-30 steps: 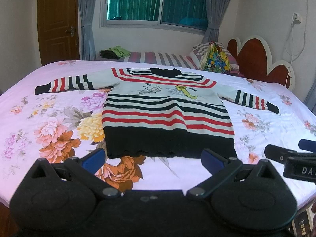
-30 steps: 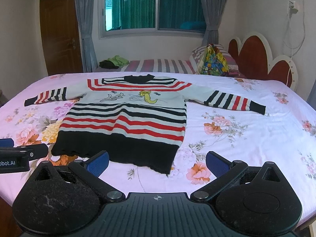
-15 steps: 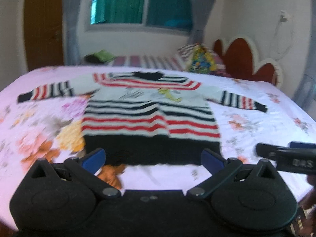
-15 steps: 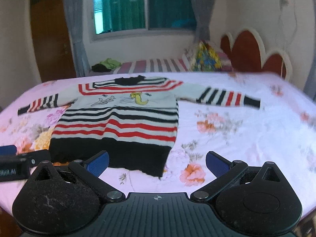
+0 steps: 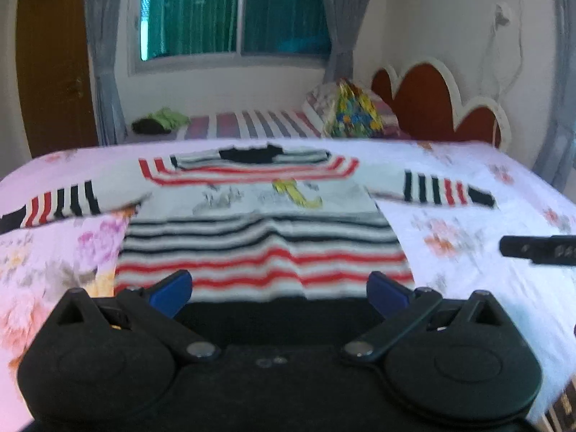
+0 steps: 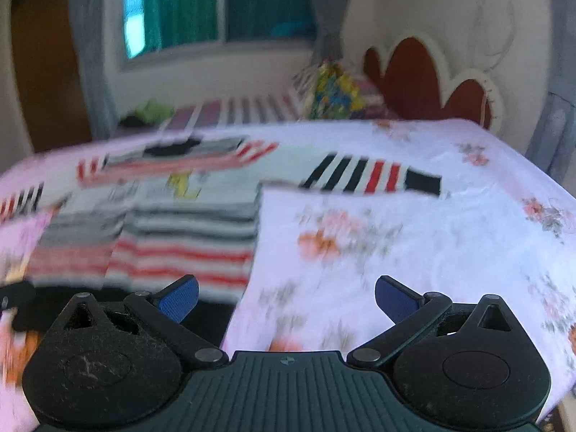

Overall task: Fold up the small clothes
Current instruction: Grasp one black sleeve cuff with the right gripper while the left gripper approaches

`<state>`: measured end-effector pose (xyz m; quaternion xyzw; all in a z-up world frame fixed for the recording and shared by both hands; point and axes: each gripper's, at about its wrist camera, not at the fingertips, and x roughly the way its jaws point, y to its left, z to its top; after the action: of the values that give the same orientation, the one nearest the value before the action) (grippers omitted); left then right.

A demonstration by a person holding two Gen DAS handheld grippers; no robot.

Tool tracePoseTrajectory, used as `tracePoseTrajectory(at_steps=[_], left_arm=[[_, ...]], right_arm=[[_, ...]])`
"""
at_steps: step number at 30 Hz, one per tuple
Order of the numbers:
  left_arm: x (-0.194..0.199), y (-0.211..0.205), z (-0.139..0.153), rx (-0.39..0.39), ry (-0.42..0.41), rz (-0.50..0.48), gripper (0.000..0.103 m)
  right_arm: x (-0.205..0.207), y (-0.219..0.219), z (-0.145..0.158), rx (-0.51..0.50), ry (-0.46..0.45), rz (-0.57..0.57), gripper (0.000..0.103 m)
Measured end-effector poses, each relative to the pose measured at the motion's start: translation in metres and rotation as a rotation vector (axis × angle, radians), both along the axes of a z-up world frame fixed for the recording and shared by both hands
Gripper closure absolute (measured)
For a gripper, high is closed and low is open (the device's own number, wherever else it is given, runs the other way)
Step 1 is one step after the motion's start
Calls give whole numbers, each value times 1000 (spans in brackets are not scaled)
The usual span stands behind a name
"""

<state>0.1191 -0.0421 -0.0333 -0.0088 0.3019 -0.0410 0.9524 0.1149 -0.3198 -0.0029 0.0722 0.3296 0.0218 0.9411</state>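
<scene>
Straight ahead of your left gripper (image 5: pixel 279 289), the black-hemmed red-and-white striped knit sweater (image 5: pixel 259 230) runs lengthwise away; your right gripper (image 6: pixel 286 293) straddles its edge. Both sets of fingers are spread.

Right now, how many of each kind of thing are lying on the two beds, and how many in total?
Striped sweater: 1
Pile of green and dark clothes: 1
Colourful bag: 1
Pillow: 1, partly hidden behind the bag
Total: 4
</scene>
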Motion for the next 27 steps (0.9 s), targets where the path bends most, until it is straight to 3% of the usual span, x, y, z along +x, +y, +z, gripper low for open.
tracePoseTrajectory(at_steps=[2,3,4,7,8,10,14,15,17,20,22,23,24,25,27], left_arm=[[20,4,-1,-13,1,31,1],[29,5,-2,-16,-5,43,1],[40,7,-4,-27,-17,45,1],[64,12,-9,-57,-60,31,1],[73,14,-12,-64,-59,41,1],[92,15,-17,-64,-41,41,1],[130,13,-27,21,-9,78,1],[138,15,-30,15,-3,91,1],[156,21,-34,5,9,101,1],[175,24,-38,32,3,100,1],[186,27,-41,49,-3,120,1],[190,30,-43,47,-1,134,2],[195,33,-45,44,1,148,2],[200,36,-47,41,5,163,2],[209,40,-51,52,24,181,2]], right_arm=[[29,-18,-8,113,79,-20,0],[41,-24,-13,112,122,-56,0],[51,-29,-17,79,134,-82,0],[82,-29,-24,-162,123,-152,0],[92,-31,-26,-186,143,-135,0],[108,-46,-30,-128,131,-80,0],[141,-87,-44,-3,44,-156,0],[153,-98,-53,54,43,-126,0],[179,-115,-68,146,124,-87,0],[201,-138,-76,157,74,-190,0],[210,-158,-82,227,16,-281,2],[218,-169,-88,284,8,-318,13],[227,-179,-95,331,19,-353,61],[234,-190,-103,368,31,-396,76],[247,-205,-116,421,57,-435,76]])
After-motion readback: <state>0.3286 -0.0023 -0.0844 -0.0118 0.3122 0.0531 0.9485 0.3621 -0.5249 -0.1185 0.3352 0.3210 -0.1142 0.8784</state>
